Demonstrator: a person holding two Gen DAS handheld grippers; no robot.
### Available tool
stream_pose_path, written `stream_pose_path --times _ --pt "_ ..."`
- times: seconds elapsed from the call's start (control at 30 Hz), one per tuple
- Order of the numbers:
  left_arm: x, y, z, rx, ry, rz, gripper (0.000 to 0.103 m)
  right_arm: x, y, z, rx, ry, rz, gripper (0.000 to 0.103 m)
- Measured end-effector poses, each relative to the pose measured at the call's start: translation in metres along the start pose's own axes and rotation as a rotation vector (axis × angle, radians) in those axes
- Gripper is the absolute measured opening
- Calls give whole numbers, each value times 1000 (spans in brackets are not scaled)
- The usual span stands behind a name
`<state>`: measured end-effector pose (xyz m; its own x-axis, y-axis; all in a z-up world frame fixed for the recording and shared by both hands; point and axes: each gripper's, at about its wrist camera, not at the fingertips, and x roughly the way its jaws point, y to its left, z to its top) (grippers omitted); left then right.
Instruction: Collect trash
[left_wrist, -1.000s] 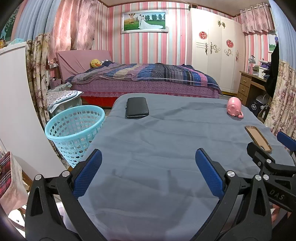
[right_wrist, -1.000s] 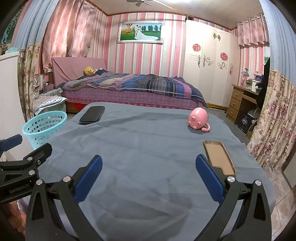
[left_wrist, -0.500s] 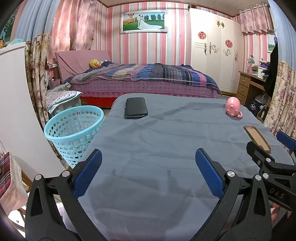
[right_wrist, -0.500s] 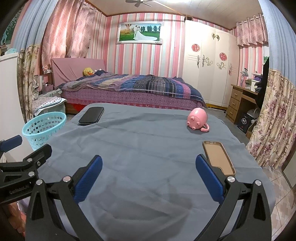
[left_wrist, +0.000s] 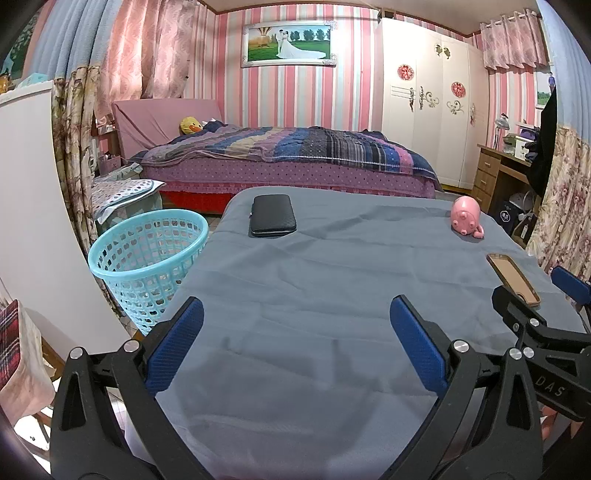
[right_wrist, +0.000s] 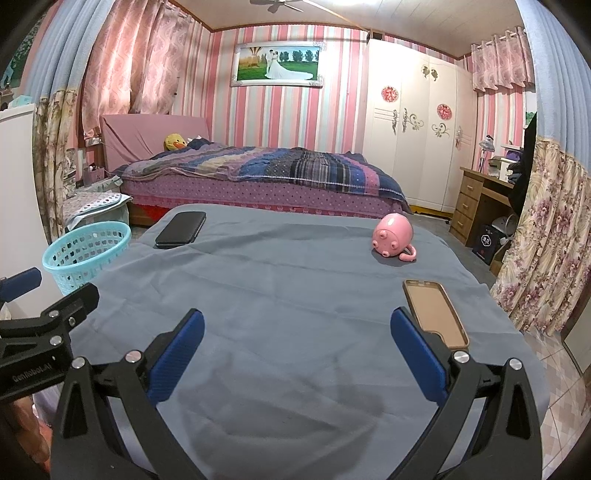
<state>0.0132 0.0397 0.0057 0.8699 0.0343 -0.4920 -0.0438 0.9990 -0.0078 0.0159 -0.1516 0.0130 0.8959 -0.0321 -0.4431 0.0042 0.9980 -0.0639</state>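
A light blue plastic basket (left_wrist: 147, 258) stands on the floor left of the grey-clothed table (left_wrist: 332, 295); it also shows in the right wrist view (right_wrist: 86, 254). My left gripper (left_wrist: 295, 343) is open and empty above the table's near part. My right gripper (right_wrist: 295, 343) is open and empty, to the right of the left one. On the cloth lie a black case (left_wrist: 272, 215), a pink pig-shaped toy (right_wrist: 393, 239) and a brown phone case (right_wrist: 434, 314). No loose trash shows on the table.
A bed (left_wrist: 288, 162) stands beyond the table. A white wardrobe (right_wrist: 413, 136) and a wooden desk (right_wrist: 480, 199) are at the right. A white cabinet (left_wrist: 33, 221) is at the left, beside the basket. Flowered curtains (right_wrist: 543, 251) hang at the far right.
Both views have shifted only slightly. Both grippers stay open and empty in the same places over the table.
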Motion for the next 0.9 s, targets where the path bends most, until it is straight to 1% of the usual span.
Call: stream_pose_path --times 0.53,0.9 --pt "0 1 1 -6 -11 -3 98 4 -5 -1 6 0 0 98" --pt "-1 3 4 -16 -21 -8 98 7 -8 -4 19 3 -17 98"
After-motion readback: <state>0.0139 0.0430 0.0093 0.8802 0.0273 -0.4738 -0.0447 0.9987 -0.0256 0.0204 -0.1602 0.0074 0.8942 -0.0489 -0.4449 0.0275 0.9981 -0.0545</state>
